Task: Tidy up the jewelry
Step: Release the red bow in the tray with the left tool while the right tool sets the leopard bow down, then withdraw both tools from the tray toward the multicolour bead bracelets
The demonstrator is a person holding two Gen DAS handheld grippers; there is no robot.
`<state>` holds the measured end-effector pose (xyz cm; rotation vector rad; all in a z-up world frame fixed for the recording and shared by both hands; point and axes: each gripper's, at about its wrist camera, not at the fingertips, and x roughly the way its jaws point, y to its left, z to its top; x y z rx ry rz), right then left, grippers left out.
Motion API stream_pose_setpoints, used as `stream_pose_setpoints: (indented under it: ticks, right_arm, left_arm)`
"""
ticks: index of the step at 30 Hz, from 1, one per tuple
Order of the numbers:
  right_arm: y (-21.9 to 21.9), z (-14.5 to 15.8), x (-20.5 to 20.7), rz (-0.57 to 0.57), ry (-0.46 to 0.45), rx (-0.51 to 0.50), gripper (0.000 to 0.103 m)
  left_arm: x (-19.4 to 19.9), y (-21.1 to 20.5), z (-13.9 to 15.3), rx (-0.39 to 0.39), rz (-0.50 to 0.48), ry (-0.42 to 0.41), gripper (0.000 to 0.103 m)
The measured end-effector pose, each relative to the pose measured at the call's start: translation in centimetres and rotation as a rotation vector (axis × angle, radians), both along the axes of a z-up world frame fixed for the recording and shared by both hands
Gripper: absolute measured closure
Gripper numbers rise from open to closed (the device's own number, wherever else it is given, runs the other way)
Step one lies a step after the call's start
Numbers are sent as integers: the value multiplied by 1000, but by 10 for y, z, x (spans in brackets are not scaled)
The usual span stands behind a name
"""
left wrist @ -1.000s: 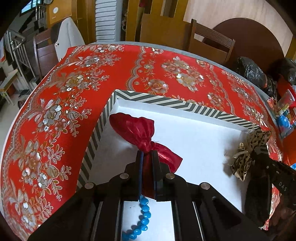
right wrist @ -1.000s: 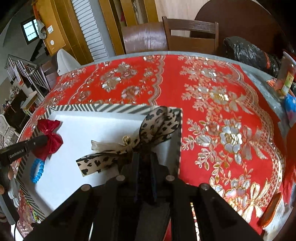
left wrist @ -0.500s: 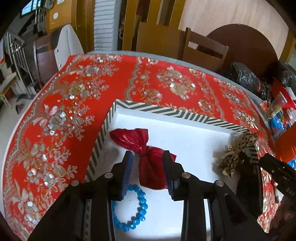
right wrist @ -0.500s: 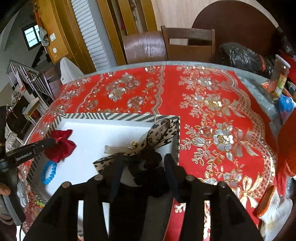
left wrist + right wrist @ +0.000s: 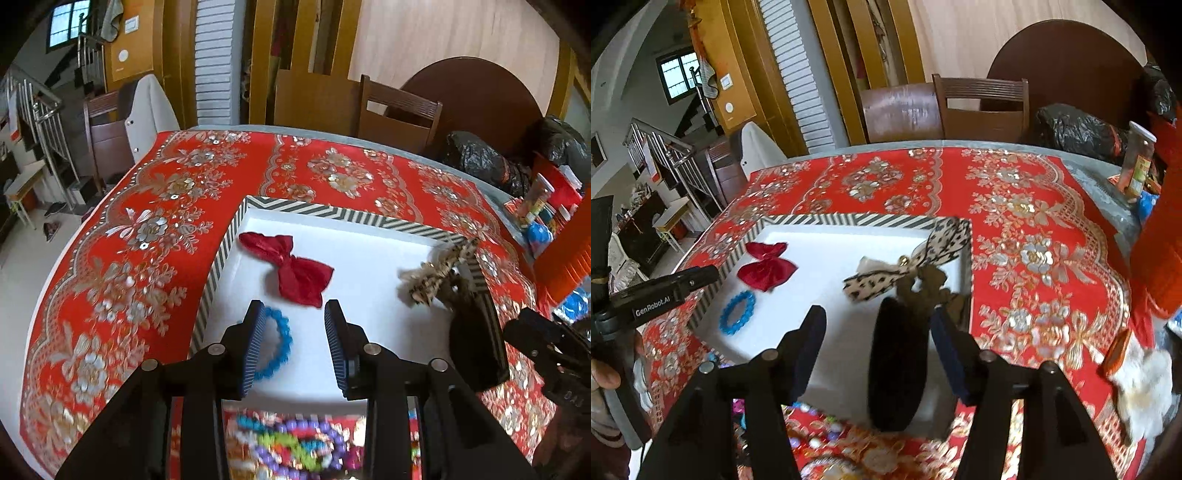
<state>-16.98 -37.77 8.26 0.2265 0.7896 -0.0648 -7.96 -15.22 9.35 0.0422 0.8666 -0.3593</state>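
A white tray with a striped rim (image 5: 332,212) (image 5: 849,220) lies on the red tablecloth. In its left part lie a red bow (image 5: 291,269) (image 5: 764,267) and a blue bead bracelet (image 5: 277,343) (image 5: 737,312). My left gripper (image 5: 295,332) (image 5: 709,273) hangs open just above and behind them, with nothing between its fingers. At the tray's right edge lies a black headband (image 5: 897,354) (image 5: 476,343) with a leopard-print bow (image 5: 916,266) (image 5: 436,273). My right gripper (image 5: 879,332) (image 5: 524,325) is opening; the headband stands between its fingers, close to the right one, and is not pinched.
Several loose coloured bead pieces (image 5: 288,450) (image 5: 812,435) lie on the cloth in front of the tray. Black bags (image 5: 1075,133), a jar (image 5: 1137,162) and packets crowd the table's far right. Wooden chairs (image 5: 979,107) stand behind the table.
Both grippers were shut, the left on the red bow and the right on the leopard bow's headband. Both have opened, let go, and drawn back and up from the tray.
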Motion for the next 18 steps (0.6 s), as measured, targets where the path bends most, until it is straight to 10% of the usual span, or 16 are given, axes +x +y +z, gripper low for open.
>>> stream_pose_setpoints:
  ticks: [18]
  right_arm:
    - [50, 19, -52, 64, -49, -21, 36]
  left_arm:
    - [-72, 18, 13, 17, 25, -66, 73]
